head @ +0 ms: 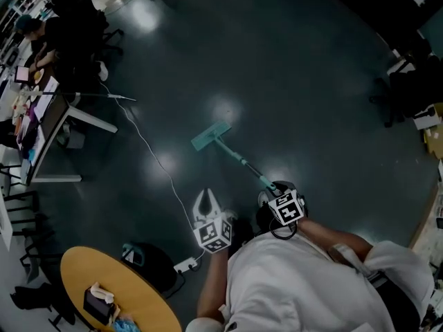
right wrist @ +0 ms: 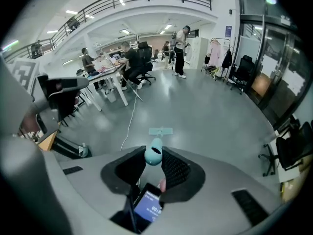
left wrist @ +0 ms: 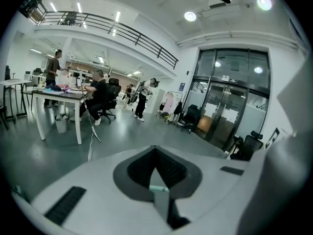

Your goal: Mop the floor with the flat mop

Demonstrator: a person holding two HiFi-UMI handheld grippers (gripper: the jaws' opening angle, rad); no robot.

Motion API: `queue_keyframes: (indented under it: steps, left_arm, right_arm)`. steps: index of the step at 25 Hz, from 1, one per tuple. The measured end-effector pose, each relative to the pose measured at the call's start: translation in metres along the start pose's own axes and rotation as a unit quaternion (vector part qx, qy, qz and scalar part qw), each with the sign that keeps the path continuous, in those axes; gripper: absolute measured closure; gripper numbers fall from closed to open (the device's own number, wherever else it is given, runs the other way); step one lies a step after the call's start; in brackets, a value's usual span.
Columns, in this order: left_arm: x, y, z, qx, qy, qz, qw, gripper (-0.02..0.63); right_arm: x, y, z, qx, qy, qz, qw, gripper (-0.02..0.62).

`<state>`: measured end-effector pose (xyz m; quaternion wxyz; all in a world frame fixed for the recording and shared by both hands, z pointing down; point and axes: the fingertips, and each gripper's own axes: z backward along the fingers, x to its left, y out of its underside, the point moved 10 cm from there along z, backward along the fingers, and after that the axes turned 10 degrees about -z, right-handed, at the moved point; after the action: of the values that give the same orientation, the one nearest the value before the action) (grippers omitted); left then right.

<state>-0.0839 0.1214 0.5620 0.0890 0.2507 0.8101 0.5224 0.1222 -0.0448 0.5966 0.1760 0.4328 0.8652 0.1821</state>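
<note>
The flat mop lies out ahead of me on the dark floor, its teal head point(head: 211, 136) flat on the ground and its handle point(head: 242, 160) slanting back to my right gripper point(head: 270, 185). That gripper is shut on the handle's teal end point(right wrist: 153, 154), and the mop head point(right wrist: 161, 130) shows small on the floor beyond the jaws. My left gripper point(head: 205, 198) hangs to the left of the handle, apart from it. In the left gripper view its dark pads point(left wrist: 168, 168) meet at the tips and hold nothing; it looks out level over the room.
A white cable point(head: 156, 158) runs across the floor from a desk point(head: 52, 126) at the left to a power strip point(head: 185, 263) near my feet. A round yellow table point(head: 111, 289) and a black bag point(head: 152, 265) stand at lower left. Office chairs point(head: 408, 88) stand at the right; people sit at the desks.
</note>
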Motion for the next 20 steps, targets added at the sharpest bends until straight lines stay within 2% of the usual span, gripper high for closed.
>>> queue_keyframes:
  steps: [3, 7, 16, 20]
  left_arm:
    - [-0.003, -0.001, 0.001, -0.003, 0.002, -0.001, 1.0, 0.606]
    - [-0.002, 0.0, 0.006, 0.0, -0.006, 0.004, 1.0, 0.606]
    - [0.01, 0.016, 0.028, 0.027, -0.055, 0.013, 0.9981, 0.606]
    - [0.021, 0.024, 0.04, 0.036, -0.074, 0.02, 0.9964, 0.606]
  right_arm:
    - [0.005, 0.015, -0.004, 0.008, 0.004, 0.006, 1.0, 0.486]
    - [0.021, -0.001, -0.04, -0.004, 0.012, 0.014, 1.0, 0.486]
    - [0.034, -0.111, -0.182, -0.049, 0.045, 0.006, 0.998, 0.486]
    - [0.035, -0.144, -0.209, -0.043, 0.045, 0.005, 0.998, 0.486]
